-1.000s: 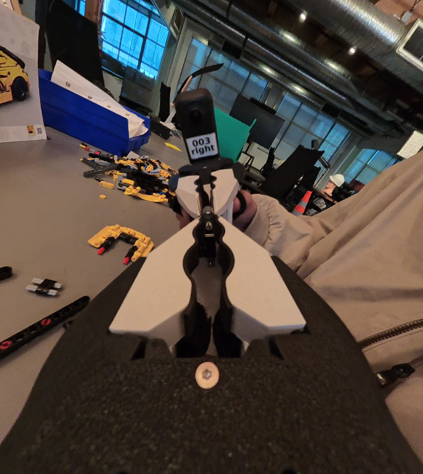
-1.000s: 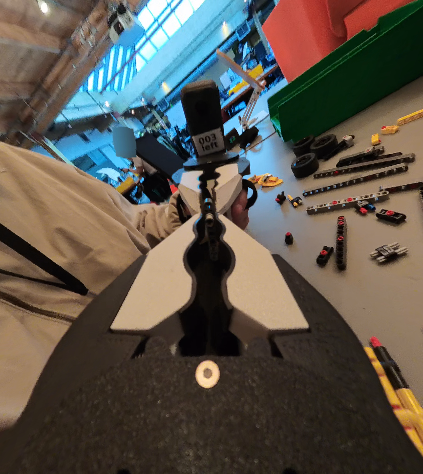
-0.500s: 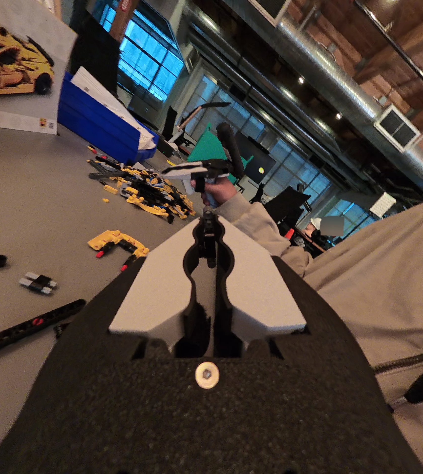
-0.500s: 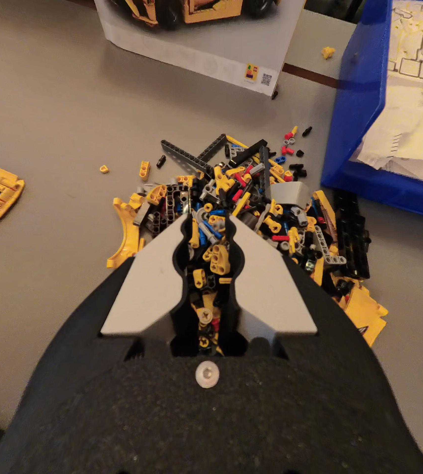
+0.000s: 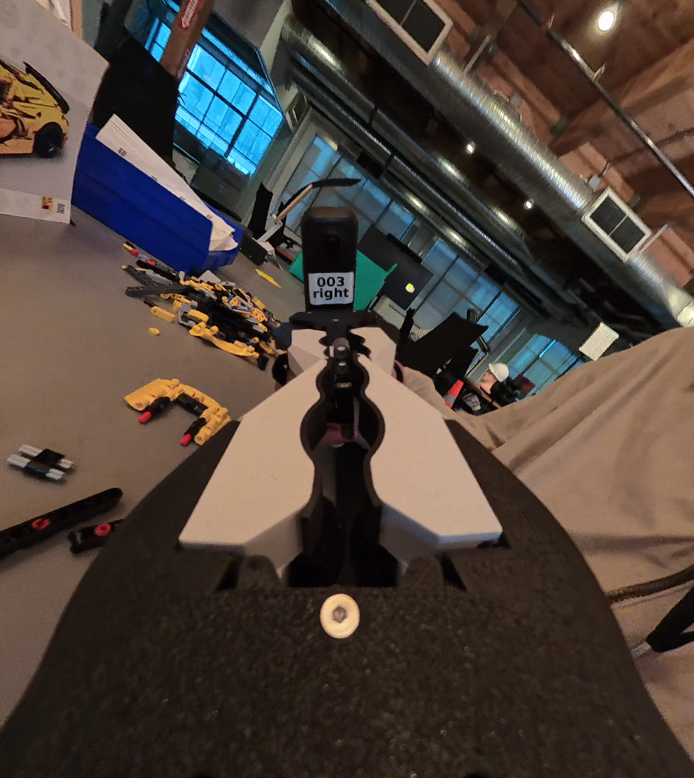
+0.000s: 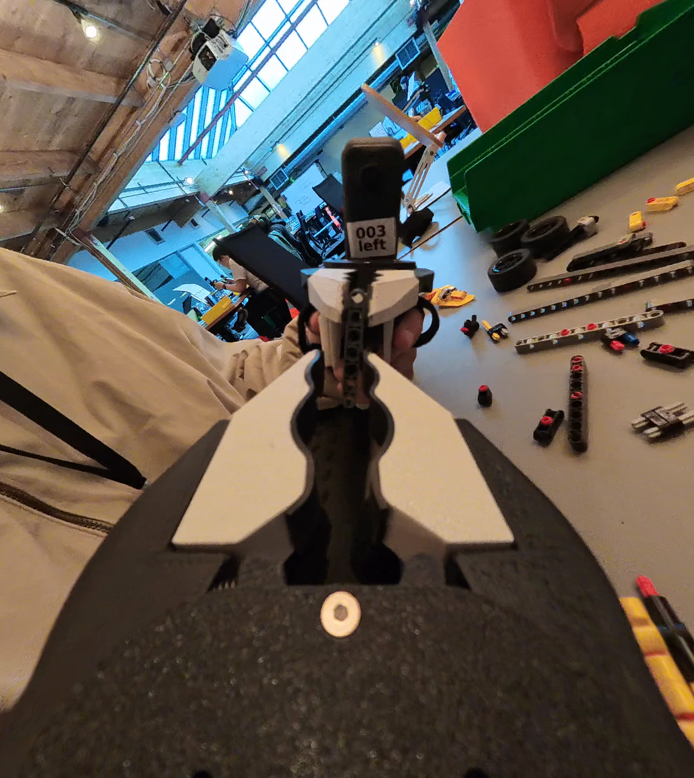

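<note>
My two grippers face each other above a grey table. My left gripper is shut on a thin black beam with a row of holes. The beam runs from the left gripper into my right gripper, which is shut on its other end. In the left wrist view the right gripper closes on the beam tip, and a camera is mounted on top of it. A hand holds the left gripper's handle.
A pile of yellow and black parts lies by a blue bin and a box with a yellow car picture. A yellow assembly, loose beams, wheels and a green bin stand around. A beige jacket is close. Less than 4 cm separates the two grippers' tips.
Half a second ago my right gripper hung open over the parts pile. It has swung back to face the left gripper and shut on the beam's end. The left gripper kept its hold.
</note>
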Demonstrator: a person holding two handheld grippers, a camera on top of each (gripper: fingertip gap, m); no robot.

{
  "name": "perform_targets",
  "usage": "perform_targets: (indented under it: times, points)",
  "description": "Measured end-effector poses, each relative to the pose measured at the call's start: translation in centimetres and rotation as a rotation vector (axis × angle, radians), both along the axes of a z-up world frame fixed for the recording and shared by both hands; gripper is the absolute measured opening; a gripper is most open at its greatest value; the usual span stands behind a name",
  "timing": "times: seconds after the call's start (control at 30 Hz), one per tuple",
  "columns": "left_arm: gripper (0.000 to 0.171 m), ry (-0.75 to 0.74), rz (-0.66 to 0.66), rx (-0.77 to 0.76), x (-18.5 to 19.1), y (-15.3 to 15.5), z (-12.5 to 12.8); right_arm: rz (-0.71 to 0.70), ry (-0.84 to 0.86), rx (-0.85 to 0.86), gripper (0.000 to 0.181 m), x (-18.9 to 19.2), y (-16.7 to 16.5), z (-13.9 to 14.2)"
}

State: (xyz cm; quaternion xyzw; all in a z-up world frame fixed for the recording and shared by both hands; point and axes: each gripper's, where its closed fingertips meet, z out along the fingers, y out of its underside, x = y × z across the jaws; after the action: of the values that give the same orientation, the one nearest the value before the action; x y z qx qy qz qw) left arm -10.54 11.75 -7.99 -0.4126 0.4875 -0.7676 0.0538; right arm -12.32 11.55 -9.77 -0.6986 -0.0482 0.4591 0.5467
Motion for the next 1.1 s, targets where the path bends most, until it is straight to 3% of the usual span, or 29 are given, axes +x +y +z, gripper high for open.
perform_targets:
  times: [0.2, 0.33, 0.5, 0.53, 0.87, 1.1]
  points:
    - [0.007, 0.004, -0.001, 0.028, 0.2, -0.3, -0.3, -0.027, -0.009, -0.014, 0.007, 0.4, 0.0, -0.5]
    - [0.027, 0.017, 0.007, -0.018, 0.2, 0.6, -0.2, -0.028, 0.084, 0.036, 0.007, 1.4, -0.6, 0.7]
    - [0.027, 0.015, -0.049, 0.1, 0.0, -1.6, -1.0, -0.019, 0.052, 0.037, 0.007, 0.9, -0.6, 0.4]
    - [0.02, 0.012, -0.05, 0.113, -0.1, -1.7, -1.1, -0.017, 0.046, 0.039, 0.007, 0.8, -0.7, 0.4]
    - [0.017, -0.014, -0.103, 0.089, -1.0, -2.0, -0.6, 0.017, 0.046, 0.081, 0.007, 0.1, -1.0, 0.9]
    - [0.016, -0.018, -0.086, 0.193, -1.0, -2.2, -1.2, 0.059, 0.019, 0.059, 0.006, 0.1, -1.3, 0.5]
